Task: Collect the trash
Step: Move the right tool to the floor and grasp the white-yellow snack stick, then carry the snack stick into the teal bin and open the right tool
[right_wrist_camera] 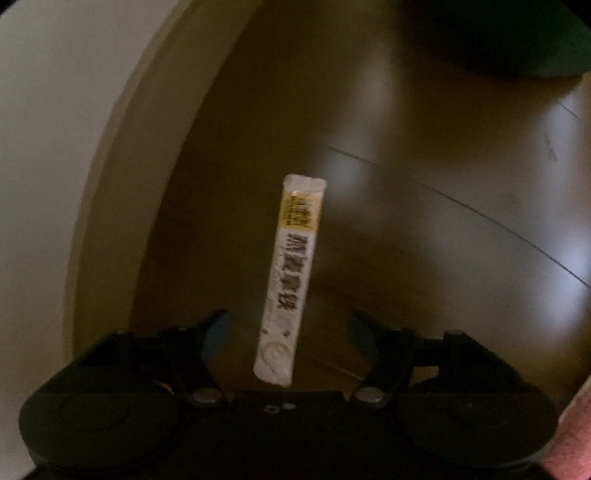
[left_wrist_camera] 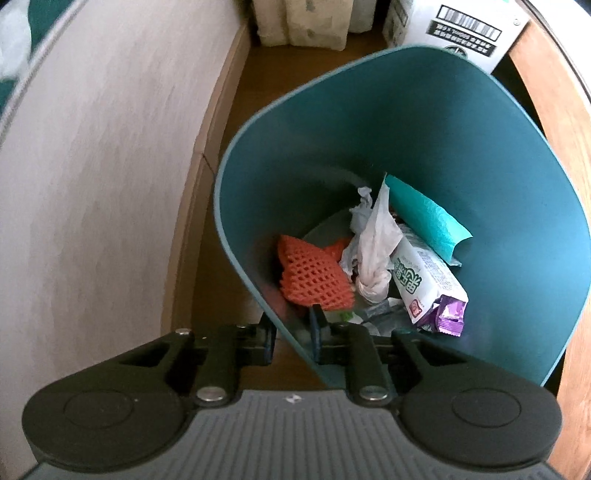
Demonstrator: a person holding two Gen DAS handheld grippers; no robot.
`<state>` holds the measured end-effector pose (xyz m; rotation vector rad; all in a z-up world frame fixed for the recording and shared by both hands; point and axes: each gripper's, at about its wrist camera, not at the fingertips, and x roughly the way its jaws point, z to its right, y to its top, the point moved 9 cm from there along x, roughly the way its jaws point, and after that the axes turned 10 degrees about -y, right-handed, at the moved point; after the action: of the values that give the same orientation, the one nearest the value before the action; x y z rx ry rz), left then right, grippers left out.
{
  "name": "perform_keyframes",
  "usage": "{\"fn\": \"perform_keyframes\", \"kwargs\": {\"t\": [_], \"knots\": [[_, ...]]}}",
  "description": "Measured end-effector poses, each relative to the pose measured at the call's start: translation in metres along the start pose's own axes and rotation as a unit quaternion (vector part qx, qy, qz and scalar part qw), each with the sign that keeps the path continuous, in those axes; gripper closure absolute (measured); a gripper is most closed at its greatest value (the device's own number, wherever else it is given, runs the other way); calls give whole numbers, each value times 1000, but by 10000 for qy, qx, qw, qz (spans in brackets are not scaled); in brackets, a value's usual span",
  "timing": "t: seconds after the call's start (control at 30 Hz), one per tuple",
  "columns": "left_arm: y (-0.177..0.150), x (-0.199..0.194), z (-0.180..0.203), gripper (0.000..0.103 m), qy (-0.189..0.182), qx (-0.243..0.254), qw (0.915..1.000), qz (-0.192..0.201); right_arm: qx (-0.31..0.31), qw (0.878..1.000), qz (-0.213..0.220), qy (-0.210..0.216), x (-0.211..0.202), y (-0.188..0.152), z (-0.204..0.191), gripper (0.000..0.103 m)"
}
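Note:
In the left wrist view my left gripper (left_wrist_camera: 293, 326) is shut on the near rim of a teal trash bin (left_wrist_camera: 461, 122), one finger inside the wall and one outside. The bin is tilted and holds an orange foam net (left_wrist_camera: 314, 277), crumpled white tissue (left_wrist_camera: 373, 240), a white snack wrapper (left_wrist_camera: 424, 280), a purple wrapper (left_wrist_camera: 448, 314) and a teal sheet (left_wrist_camera: 424, 214). In the right wrist view my right gripper (right_wrist_camera: 290, 332) is open. A long white stick packet with a yellow end (right_wrist_camera: 291, 273) lies on the dark floor between its fingers, touching neither.
A pale wall panel (left_wrist_camera: 92, 166) runs along the left of the bin, with a brown floor strip beside it. A white printed carton (left_wrist_camera: 461, 33) and paper packs stand behind the bin. A wooden frame (left_wrist_camera: 561, 129) rises at the right. A pale curved wall (right_wrist_camera: 66, 129) borders the floor.

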<state>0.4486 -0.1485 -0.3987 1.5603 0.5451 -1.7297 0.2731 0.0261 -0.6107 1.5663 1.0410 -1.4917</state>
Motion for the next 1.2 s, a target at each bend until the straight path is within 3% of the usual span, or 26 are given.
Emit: {"fn": "perform_keyframes", "kwargs": {"t": [0.1,0.2,0.23,0.27,0.37,0.53,0.9,1.2], "knots": [[-3,5,-2,87,-96,-178,9998,-79,17,9997,13,-239,13,2,-7,46],[-4,5,0,87,0,-24,10000,-56,-146,9985,205,-477,16,4,-13,50],[-4,6,1,87,32,7,10000,-51,-200,9976,233,-618,17,5,-15,61],[-4,6,1,87,51,32,10000,-45,-249,9961,242,-806,16,5,-14,81],[-4,5,1,87,59,60,9999,-57,-148,9971,110,-738,18,3,-6,83],[-4,7,2,87,103,135,9998,-58,-21,9968,343,-721,-9,5,29,85],[-7,5,5,89,346,166,9990,-233,666,9931,770,-575,-178,5,146,85],[-4,-1,6,89,314,-74,9993,-166,615,9839,1660,-258,-347,63,203,85]]}}
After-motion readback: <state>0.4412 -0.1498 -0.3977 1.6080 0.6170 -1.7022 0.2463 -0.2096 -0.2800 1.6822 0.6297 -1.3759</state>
